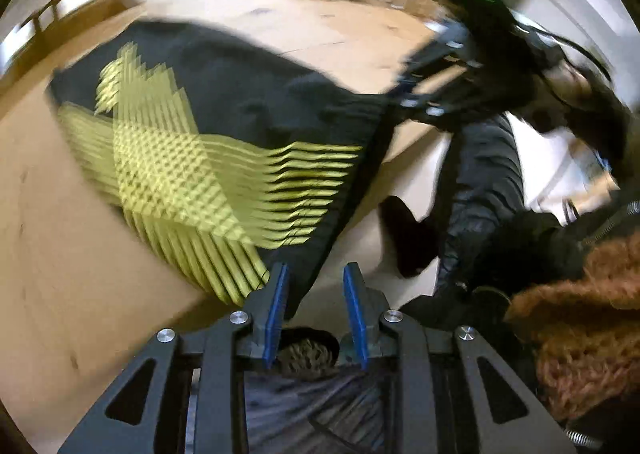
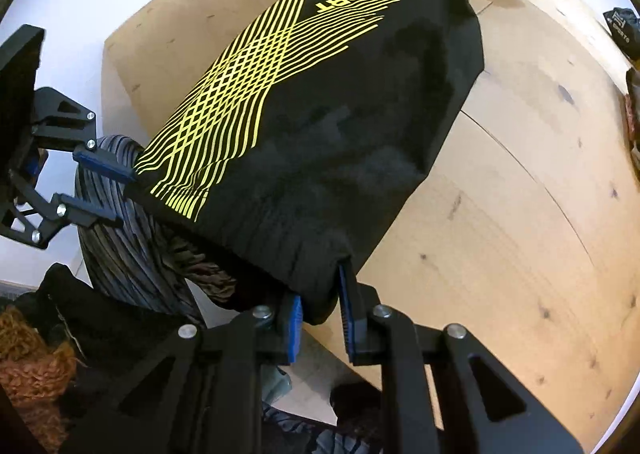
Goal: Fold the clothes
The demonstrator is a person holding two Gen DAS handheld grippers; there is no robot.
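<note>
Left gripper (image 1: 316, 290): my jaws slightly apart, nothing pinched, just off the black shirt's (image 1: 256, 101) near corner. Right gripper (image 2: 320, 306): my pads clamped on that shirt's (image 2: 320, 113) hem. Shirt drapes over the wooden table's (image 2: 520, 193) edge; bare board lies right of it. Right view alone reads "SPORT"; left view is blurred.

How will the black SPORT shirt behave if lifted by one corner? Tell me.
The black shirt likely hangs limp: it sags off the wooden table and bunches where the right gripper pinches it. Probably light, since one small pinch carries the hem. Its cloth looks matte, so slipping seems unlikely.
</note>
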